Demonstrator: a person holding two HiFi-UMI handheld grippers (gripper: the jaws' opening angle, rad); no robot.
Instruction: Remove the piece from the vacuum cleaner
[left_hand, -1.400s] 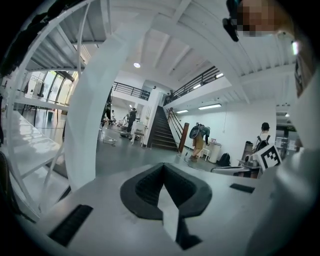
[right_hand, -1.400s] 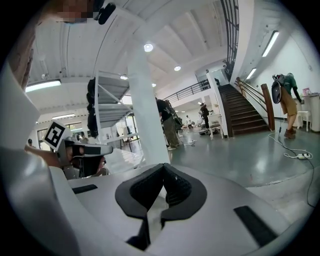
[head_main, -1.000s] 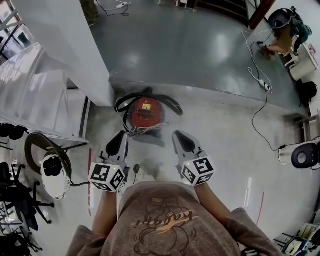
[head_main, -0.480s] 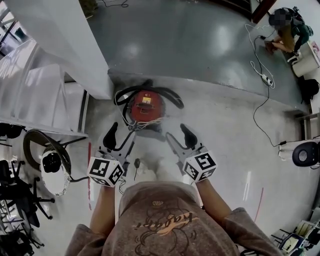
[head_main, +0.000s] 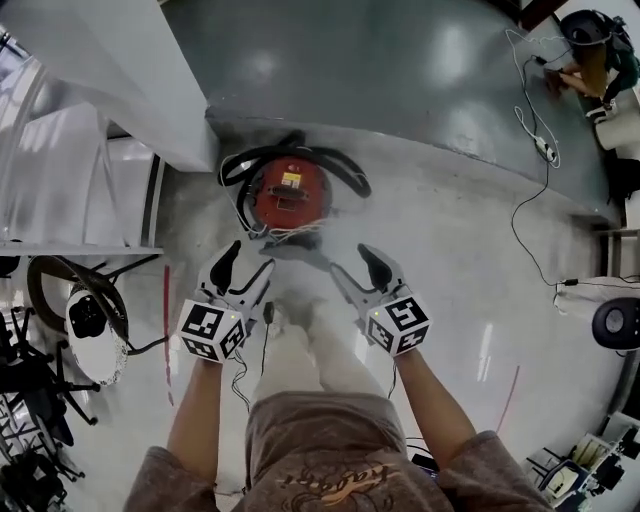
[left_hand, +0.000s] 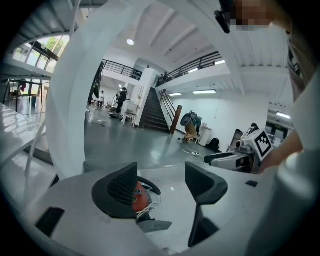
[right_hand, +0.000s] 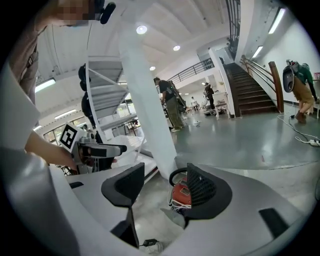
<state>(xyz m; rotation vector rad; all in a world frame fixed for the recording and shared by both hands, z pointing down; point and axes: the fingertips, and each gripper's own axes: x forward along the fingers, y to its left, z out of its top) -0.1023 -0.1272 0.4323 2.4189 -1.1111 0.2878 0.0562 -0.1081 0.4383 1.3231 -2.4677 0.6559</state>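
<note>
Task looks unstarted; no part is lifted off. Left claw (head_main: 244, 268) and right claw (head_main: 360, 270) both stand wide open and empty, above the floor (head_main: 460, 250). The red vacuum cleaner (head_main: 290, 192) sits just ahead, between them, with a grey piece (head_main: 292, 254) on its near side. White pillar (head_main: 150, 90) crowds ahead-left; ahead-right is open.

The vacuum cleaner (head_main: 290, 192) is a round red canister standing upright on the pale floor, just short of the edge where the darker grey floor begins. A black hose (head_main: 347, 175) curls around its far side. 1 yellow label (head_main: 291, 181) sits on its top, and white cord (head_main: 292, 234) is bunched at its near edge. A flat grey piece (head_main: 298, 255) lies on the floor just beside the canister's near side.
</note>
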